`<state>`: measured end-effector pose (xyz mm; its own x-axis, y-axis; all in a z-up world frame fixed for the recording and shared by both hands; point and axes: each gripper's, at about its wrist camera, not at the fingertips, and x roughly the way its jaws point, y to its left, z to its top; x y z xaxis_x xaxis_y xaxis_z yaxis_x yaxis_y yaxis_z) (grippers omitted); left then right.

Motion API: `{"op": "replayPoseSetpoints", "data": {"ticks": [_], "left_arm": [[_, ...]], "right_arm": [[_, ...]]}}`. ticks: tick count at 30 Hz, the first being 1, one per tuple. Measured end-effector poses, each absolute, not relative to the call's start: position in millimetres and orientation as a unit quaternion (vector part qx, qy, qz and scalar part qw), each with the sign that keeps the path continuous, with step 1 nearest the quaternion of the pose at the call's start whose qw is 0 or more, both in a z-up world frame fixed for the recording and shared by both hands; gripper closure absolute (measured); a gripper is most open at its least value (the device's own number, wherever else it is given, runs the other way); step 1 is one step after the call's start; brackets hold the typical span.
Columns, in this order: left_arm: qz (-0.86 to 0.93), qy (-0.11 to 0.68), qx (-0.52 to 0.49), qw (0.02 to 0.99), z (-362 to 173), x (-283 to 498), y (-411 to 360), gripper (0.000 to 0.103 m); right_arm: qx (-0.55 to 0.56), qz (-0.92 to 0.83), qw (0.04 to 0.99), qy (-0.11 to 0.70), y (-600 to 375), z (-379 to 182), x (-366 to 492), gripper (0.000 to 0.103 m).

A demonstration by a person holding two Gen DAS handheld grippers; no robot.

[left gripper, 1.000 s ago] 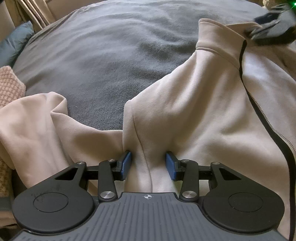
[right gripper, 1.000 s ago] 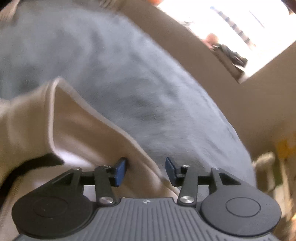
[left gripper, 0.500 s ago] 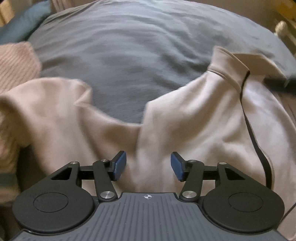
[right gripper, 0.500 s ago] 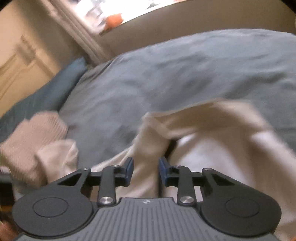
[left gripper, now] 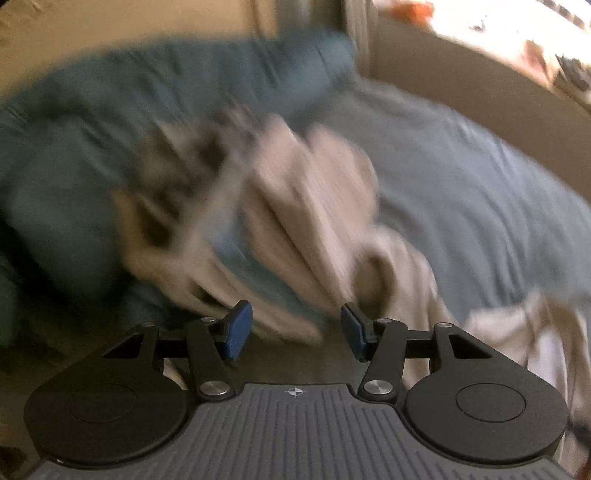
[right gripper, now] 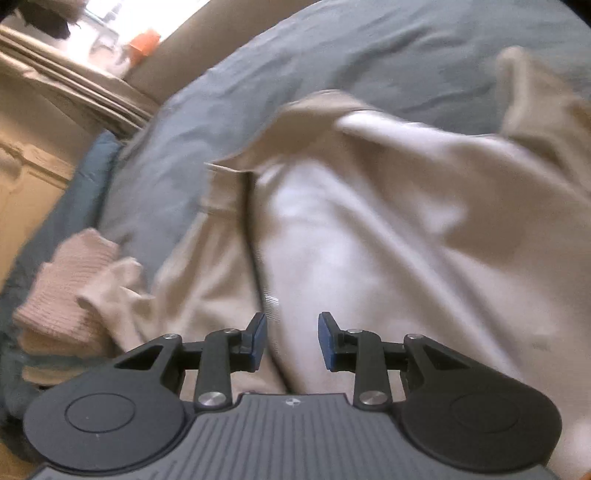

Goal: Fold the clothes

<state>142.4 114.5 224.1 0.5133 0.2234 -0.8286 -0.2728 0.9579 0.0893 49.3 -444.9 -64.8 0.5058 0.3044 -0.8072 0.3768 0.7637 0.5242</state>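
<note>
A cream zip-front jacket [right gripper: 424,229] lies spread on the grey bed cover [right gripper: 332,55], its collar [right gripper: 225,184] and dark zipper pointing away. My right gripper [right gripper: 291,341] hovers low over the jacket's front. It is open, with a ridge of the cloth between its blue pads [right gripper: 258,339]. The left wrist view is badly blurred. My left gripper [left gripper: 295,330] is open and holds nothing. It faces a heap of pale clothes [left gripper: 288,206], with part of the cream jacket [left gripper: 410,280] to its right.
A pink knit garment [right gripper: 66,280] lies bunched left of the jacket, by a blue pillow [right gripper: 92,173]. More blue pillows [left gripper: 74,206] sit behind the heap of clothes. A beige wall and a bright window [right gripper: 110,29] edge the bed.
My left gripper has swung away from the jacket's shoulder towards the heap and pillows, still open. My right gripper has moved over the jacket's front, its jaws slightly narrower.
</note>
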Motion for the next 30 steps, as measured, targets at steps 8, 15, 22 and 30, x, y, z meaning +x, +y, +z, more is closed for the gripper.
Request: {"op": "replayPoseSetpoints", "data": {"ticks": [8, 15, 22, 30], "left_arm": [[0.201, 0.369, 0.026, 0.907, 356, 143, 135, 0.049], [0.24, 0.291, 0.073, 0.923, 441, 147, 144, 0.041], [0.257, 0.236, 0.15, 0.925, 511, 172, 146, 0.045], [0.268, 0.161, 0.27, 0.911, 564, 187, 146, 0.039]], "right_arm": [[0.366, -0.024, 0.804, 0.468, -421, -73, 45, 0.07], [0.366, 0.031, 0.827, 0.426, -358, -90, 64, 0.07], [0.375, 0.008, 0.833, 0.407, -332, -85, 33, 0.07], [0.36, -0.027, 0.858, 0.366, -341, -54, -11, 0.069]]}}
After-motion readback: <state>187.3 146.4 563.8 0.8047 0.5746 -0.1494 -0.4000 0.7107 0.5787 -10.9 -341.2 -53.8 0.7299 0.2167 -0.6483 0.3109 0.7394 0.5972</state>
